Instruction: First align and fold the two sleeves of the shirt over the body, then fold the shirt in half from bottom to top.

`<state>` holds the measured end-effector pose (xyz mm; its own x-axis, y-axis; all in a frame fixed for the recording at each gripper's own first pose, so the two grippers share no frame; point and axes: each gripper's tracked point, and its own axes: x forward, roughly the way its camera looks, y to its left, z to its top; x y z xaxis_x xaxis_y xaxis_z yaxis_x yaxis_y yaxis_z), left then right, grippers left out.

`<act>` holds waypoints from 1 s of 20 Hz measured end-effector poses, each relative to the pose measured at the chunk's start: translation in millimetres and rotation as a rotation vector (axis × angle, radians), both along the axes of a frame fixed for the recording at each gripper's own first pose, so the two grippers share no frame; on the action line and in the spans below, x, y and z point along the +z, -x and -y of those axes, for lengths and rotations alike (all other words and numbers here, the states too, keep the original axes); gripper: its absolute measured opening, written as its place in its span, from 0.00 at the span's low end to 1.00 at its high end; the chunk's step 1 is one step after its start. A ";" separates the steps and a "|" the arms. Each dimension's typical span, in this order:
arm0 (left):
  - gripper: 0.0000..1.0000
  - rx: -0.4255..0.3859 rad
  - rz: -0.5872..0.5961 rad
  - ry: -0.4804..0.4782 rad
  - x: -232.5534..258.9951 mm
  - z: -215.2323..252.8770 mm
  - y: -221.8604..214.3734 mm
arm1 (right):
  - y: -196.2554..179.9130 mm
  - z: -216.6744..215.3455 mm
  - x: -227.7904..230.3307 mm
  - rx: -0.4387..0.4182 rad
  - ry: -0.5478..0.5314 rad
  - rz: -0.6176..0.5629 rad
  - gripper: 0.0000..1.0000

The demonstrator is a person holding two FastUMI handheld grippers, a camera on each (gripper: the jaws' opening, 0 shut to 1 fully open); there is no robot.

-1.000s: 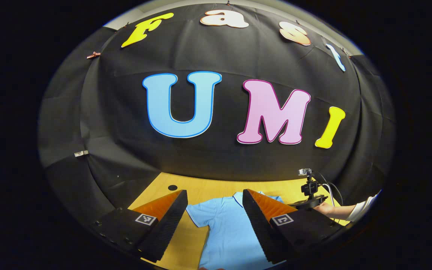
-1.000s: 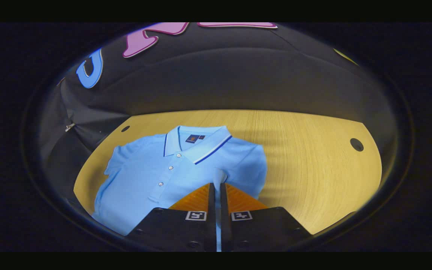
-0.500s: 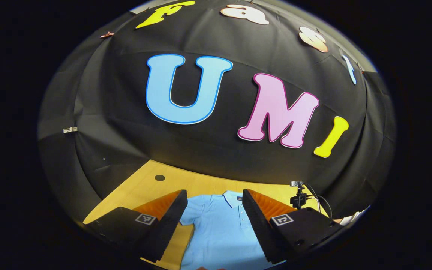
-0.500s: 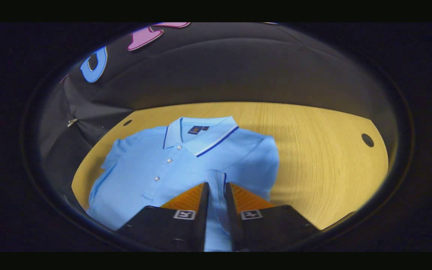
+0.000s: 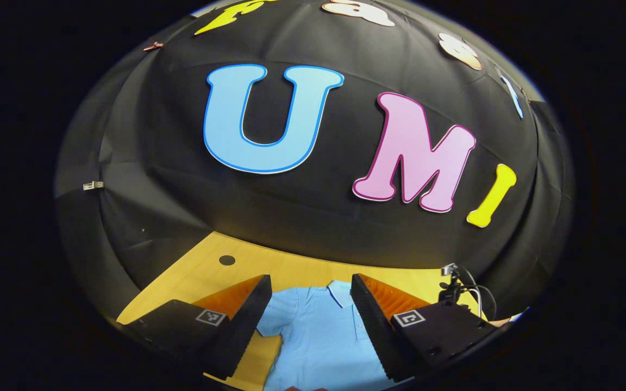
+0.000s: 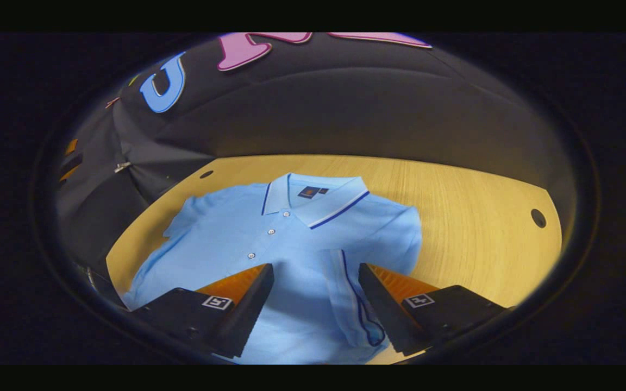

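Note:
A light blue polo shirt [image 6: 269, 244] lies flat on the wooden table [image 6: 470, 217], collar [image 6: 313, 198] toward the wall. One sleeve [image 6: 354, 296], edged with a dark stripe, lies folded over the body between the fingers of my right gripper [image 6: 315, 268], which is open just above it. The other sleeve [image 6: 185, 214] is spread out to the side. My left gripper [image 5: 311, 279] is open and held above the shirt [image 5: 318, 336], pointing at the wall. The right gripper [image 5: 457, 285] with its cables shows at the left gripper view's right edge.
Round holes [image 6: 538, 218] [image 6: 206, 174] mark the table's far corners. Bare wood lies to the right of the shirt. The black cloth wall rises just behind the table. A sleeve of the person [image 5: 514, 316] shows low right in the left gripper view.
My right gripper, shut on the sleeve a second ago, has opened and let it go; the sleeve now lies over the body. My left gripper has shifted slightly, staying open.

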<state>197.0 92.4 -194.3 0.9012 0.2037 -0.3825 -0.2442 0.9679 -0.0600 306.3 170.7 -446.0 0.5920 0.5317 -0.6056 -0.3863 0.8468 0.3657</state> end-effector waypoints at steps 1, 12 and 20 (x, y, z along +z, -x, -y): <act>0.96 0.010 -0.008 0.001 -6.0 -5.4 -6.3 | -2.4 6.5 4.5 -0.019 -0.006 0.009 0.98; 0.96 0.116 -0.182 0.009 -107.1 -73.5 -58.2 | -9.3 83.2 20.9 -0.151 -0.011 0.044 0.98; 0.96 0.172 -0.307 0.043 -181.6 -110.2 -73.6 | -6.3 108.8 22.0 -0.189 -0.005 0.048 0.98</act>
<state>270.6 202.7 -375.9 0.6968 0.3199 -0.6420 -0.4162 0.9093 0.0013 312.6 62.0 -424.0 0.7099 0.4108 -0.5720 -0.2375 0.9043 0.3547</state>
